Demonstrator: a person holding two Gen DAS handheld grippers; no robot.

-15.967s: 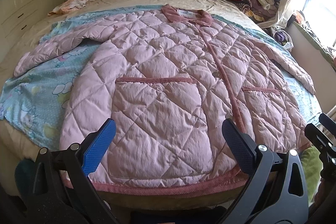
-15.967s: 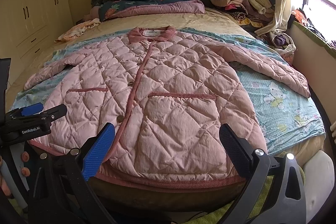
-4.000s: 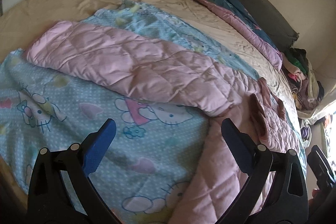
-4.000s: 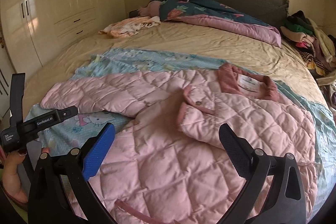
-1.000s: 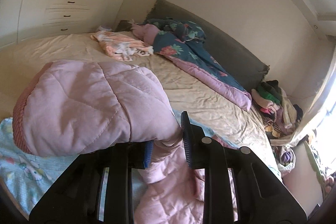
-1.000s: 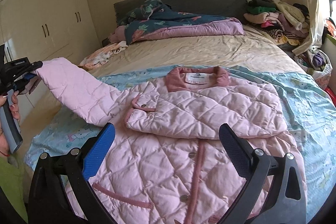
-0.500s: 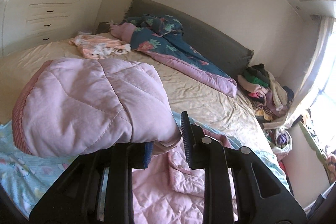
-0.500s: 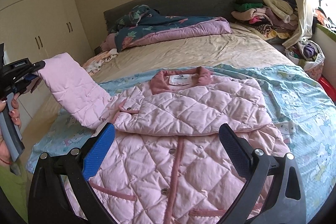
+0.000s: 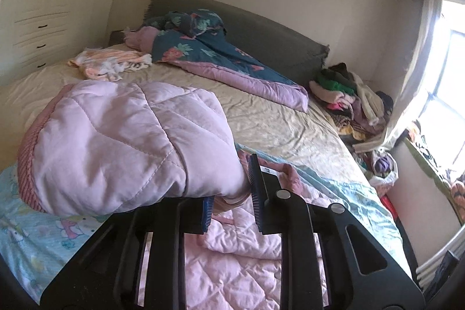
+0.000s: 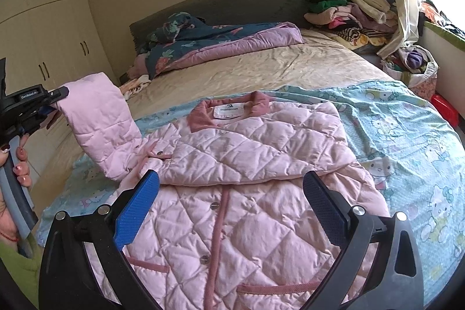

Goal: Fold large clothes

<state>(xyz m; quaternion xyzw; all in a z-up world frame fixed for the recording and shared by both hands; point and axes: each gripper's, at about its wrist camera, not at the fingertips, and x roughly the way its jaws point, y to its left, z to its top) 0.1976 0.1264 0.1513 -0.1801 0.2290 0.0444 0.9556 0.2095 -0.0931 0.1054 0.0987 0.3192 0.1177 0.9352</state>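
My left gripper [image 9: 231, 193] is clamped on the jacket's sleeve [image 9: 122, 147], lifted at left of frame. My right gripper [image 10: 229, 211] hangs wide open and empty over the pink quilted jacket [image 10: 247, 193] spread on the bed [image 10: 261, 69]. One sleeve already lies folded across the chest. Left to do: lay this sleeve in, then fold the body.

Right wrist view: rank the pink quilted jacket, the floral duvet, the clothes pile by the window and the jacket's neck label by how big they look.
1. pink quilted jacket, nearest the camera.
2. floral duvet.
3. clothes pile; farther back, so its rank against the duvet is unsure.
4. neck label, clearly smallest.
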